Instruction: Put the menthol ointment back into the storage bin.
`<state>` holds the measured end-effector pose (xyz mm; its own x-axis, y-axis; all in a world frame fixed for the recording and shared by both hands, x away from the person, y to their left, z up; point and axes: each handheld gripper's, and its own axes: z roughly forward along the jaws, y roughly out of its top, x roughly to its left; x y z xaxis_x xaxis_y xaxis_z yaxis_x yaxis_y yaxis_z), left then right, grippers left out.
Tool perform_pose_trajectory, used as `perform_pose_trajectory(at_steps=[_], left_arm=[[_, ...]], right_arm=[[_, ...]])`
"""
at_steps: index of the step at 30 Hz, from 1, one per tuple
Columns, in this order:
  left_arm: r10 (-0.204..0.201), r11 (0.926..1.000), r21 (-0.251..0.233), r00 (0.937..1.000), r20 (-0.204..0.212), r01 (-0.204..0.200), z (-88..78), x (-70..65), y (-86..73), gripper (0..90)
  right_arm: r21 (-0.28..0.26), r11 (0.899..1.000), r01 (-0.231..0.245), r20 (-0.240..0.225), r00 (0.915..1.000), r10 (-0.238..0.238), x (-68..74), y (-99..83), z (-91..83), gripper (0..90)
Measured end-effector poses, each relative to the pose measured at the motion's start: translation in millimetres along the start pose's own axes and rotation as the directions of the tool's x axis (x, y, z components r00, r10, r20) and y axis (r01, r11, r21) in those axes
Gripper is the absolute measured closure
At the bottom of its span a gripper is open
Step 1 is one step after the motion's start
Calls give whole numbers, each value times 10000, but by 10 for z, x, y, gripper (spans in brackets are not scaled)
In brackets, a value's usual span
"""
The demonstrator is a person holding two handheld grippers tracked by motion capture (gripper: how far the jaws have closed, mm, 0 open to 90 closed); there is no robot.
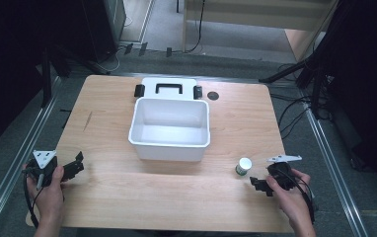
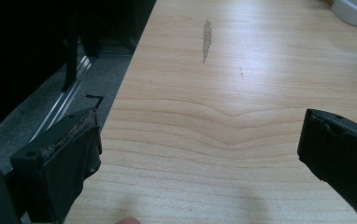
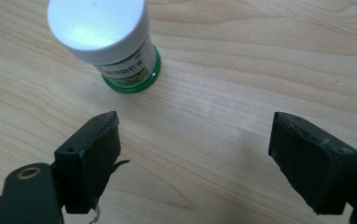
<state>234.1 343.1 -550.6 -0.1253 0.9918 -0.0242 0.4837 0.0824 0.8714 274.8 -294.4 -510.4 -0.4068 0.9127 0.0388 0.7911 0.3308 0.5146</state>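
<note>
The right tongs [image 3: 195, 158] are hovering released just short of the small bottle [image 3: 104, 39], lining up; next they need to straddle it. Left tongs [image 2: 200, 163] are idling, released.

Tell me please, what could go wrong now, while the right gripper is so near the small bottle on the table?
1. The bottle stands upright, off to one side of the open right gripper, not between its jaws. Closing or advancing now could let one jaw knock it over.
2. It stands near the table's front edge; once tipped, it might roll off.
3. The white bin has tall walls; a low carry may hit its rim.
</note>
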Motion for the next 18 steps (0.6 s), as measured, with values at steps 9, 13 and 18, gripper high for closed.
perform_pose_trajectory(at_steps=[9, 13, 18], left_arm=[[-504, 9987, 12, 9976, 476, 504, -4, 76, -4, 4], [-618, 9980, -79, 9967, 525, 623, -17, 90, -10, 4], [-218, 9997, -45, 9989, 420, 220, -14, 44, -9, 4]], right_arm=[[1689, 9802, 1030, -94, 9946, -1029, 91, 316, -86, 155], [2315, 9647, 1257, 48, 9915, -1304, 136, 454, -103, 135], [2971, 9418, 1574, 43, 9861, -1661, 197, 620, -109, 136]])
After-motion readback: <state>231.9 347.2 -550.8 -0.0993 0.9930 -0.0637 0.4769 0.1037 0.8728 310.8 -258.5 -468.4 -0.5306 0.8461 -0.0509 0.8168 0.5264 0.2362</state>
